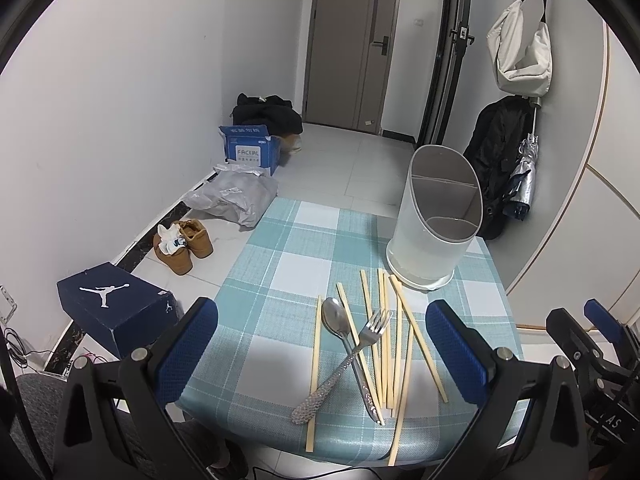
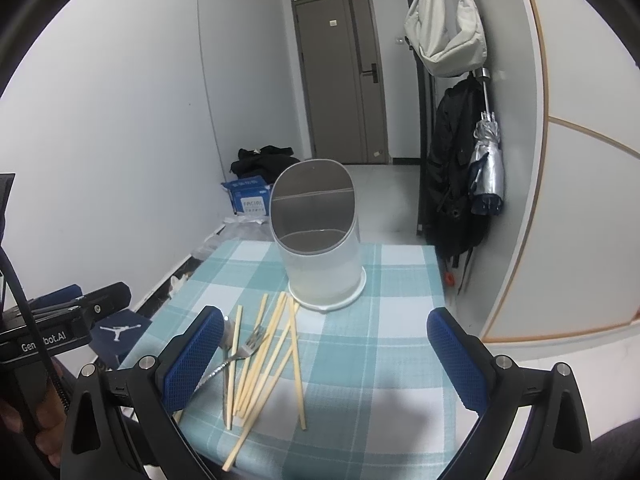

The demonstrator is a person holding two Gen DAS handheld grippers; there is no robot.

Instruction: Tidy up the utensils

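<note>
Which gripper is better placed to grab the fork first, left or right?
Left, probably. The fork lies centred between the open left gripper's fingers. In the right wrist view it sits beside the open right gripper's left finger.

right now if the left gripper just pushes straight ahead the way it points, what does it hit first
Most likely the loose pile on the table: the fork and spoon crossed over the chopsticks lie between its open fingers. The utensil holder stands beyond them. Its height above the table is unclear.
</note>
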